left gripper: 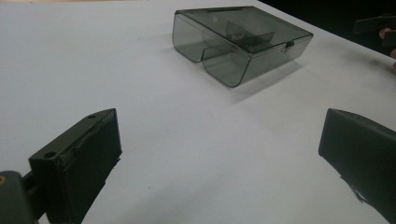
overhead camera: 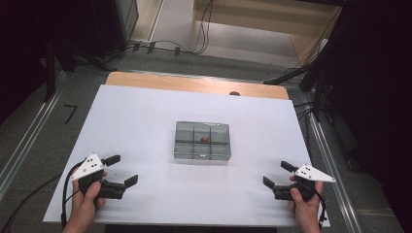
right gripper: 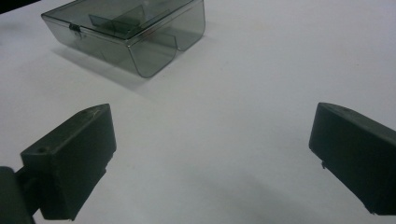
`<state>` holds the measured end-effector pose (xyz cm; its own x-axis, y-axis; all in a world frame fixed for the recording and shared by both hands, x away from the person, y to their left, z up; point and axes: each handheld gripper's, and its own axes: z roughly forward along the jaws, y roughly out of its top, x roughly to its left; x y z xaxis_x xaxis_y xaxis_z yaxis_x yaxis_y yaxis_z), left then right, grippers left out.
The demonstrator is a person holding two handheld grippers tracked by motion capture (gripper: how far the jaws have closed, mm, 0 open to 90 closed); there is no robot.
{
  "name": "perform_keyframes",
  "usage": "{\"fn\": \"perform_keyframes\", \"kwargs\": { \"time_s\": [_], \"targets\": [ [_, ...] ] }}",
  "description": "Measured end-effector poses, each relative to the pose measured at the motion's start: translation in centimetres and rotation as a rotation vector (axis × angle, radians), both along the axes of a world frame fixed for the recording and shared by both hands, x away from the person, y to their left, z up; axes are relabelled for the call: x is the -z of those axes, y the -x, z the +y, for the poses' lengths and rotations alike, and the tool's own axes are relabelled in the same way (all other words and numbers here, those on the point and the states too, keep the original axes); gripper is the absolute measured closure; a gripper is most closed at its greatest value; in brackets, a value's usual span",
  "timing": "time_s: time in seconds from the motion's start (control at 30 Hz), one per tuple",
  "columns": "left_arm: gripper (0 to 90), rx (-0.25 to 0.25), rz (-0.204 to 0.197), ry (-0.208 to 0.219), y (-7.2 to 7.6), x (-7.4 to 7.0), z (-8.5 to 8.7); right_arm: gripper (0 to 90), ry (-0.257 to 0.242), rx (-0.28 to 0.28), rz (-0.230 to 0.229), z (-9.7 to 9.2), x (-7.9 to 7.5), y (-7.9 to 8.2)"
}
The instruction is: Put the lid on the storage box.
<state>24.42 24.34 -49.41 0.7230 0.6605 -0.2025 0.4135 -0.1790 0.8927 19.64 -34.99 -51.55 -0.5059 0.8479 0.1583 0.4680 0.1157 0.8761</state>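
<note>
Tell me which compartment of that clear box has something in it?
The middle compartment of the far row in the box holds a small red thing; the others look empty.

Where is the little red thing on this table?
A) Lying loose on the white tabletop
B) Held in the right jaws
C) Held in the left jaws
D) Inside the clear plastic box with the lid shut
D: in the high view the red thing sits in a middle compartment of the box, whose lid is shut, while both grippers are open and hold nothing.
</note>
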Motion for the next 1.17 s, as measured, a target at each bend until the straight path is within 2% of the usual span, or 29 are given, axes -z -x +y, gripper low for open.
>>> {"fn": "perform_keyframes", "kwargs": {
  "time_s": [0.33, 0.4, 0.47, 0.6, 0.7, 0.87, 1.17],
  "targets": [
    [0.0, -0.036, -0.020, -0.003, -0.2, -0.2, 1.7, 0.0, -0.012, 0.014, 0.001, -1.2, 0.1, 0.1],
    [0.0, -0.047, -0.035, -0.024, -0.2, -0.4, 2.2, 0.0, -0.018, 0.014, -0.004, -1.4, 0.0, 0.2],
    [0.0, -0.059, -0.039, -0.027, -0.2, -0.3, 3.0, 0.0, -0.018, 0.023, -0.019, -1.6, 0.0, 0.2],
    [0.0, -0.082, -0.032, 0.031, -0.2, -0.3, 4.3, 0.0, -0.024, 0.036, -0.019, -2.0, 0.0, 0.3],
    [0.0, -0.079, -0.030, 0.028, -0.2, -0.1, 4.1, 0.0, -0.036, 0.031, -0.022, -2.1, 0.2, 0.2],
    [0.0, -0.068, -0.026, -0.002, -0.3, 0.1, 3.7, 0.0, -0.042, 0.019, -0.020, -2.0, 0.4, 0.1],
    [0.0, -0.071, -0.028, -0.017, -0.4, 0.3, 3.4, 0.0, -0.049, 0.025, -0.021, -2.0, 0.5, 0.2]
  ]
}}
